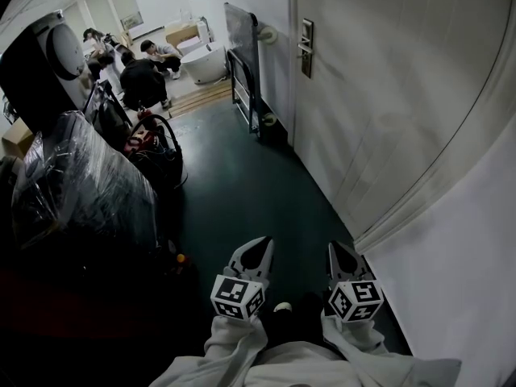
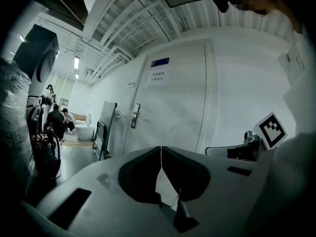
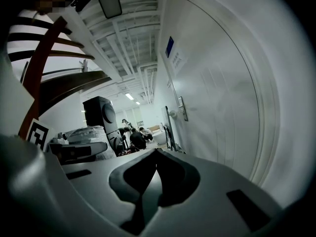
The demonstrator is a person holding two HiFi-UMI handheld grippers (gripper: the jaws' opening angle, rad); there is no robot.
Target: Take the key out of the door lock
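A white door [image 1: 387,95] stands ahead on the right, its metal lock plate and handle [image 1: 306,47] far from both grippers. The same lock plate [image 2: 134,115] shows small in the left gripper view, and the lock plate [image 3: 182,108] also in the right gripper view. A key is too small to make out. My left gripper [image 1: 265,243] and right gripper [image 1: 332,249] are held low, side by side over the dark floor. The left gripper [image 2: 160,149] has its jaws touching, empty. The right gripper [image 3: 156,151] is likewise shut on nothing.
A folded metal cart [image 1: 242,63] leans on the wall just left of the door. A plastic-wrapped bulk [image 1: 81,188] and a black bag [image 1: 157,156] line the left side. Several people [image 1: 145,75] crouch at the far end near a white tub [image 1: 201,61]. Dark green floor [image 1: 242,192] runs between.
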